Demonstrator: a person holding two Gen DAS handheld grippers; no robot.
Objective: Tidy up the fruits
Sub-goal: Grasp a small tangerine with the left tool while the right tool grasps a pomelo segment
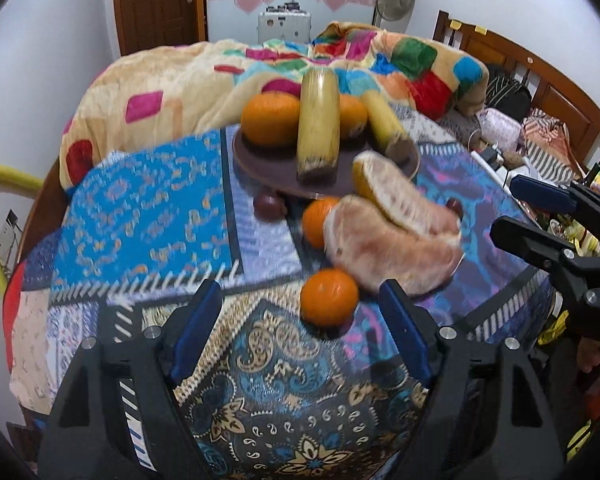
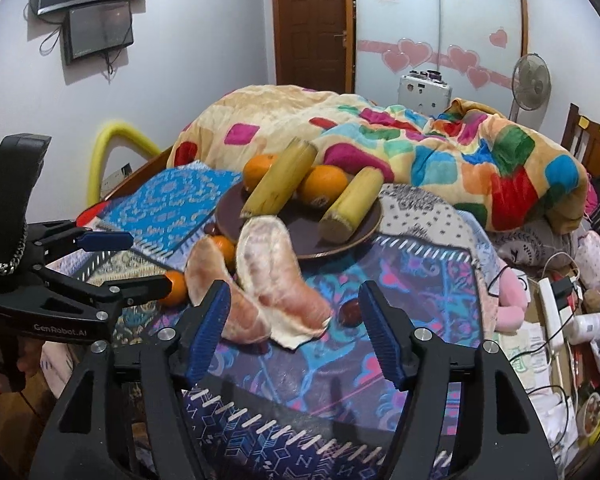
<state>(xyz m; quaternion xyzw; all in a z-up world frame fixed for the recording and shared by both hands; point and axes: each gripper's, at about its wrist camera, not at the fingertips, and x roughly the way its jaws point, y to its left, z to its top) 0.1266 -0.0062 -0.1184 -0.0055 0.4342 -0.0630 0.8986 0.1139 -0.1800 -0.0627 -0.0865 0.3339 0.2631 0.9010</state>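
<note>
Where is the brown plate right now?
In both wrist views the brown plate sits on the patterned cloth, past the peeled pomelo pieces, holding oranges and yellow stalks.

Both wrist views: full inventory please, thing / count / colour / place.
plate: 1, dark brown, on patterned cloth
oranges on plate: 2, orange, behind the canes
cane pieces: 2, yellow, lying on plate
loose oranges: 2, orange, on cloth in front of plate
pomelo pieces: 2, pale pink, peeled, on cloth beside loose oranges
small dark fruits: at least 2, dark red, on cloth near plate
blanket: 1, multicolour, bunched behind plate
fan: 1, white, far right
left hand-held gripper: open, empty
right hand-held gripper: open, empty
</note>
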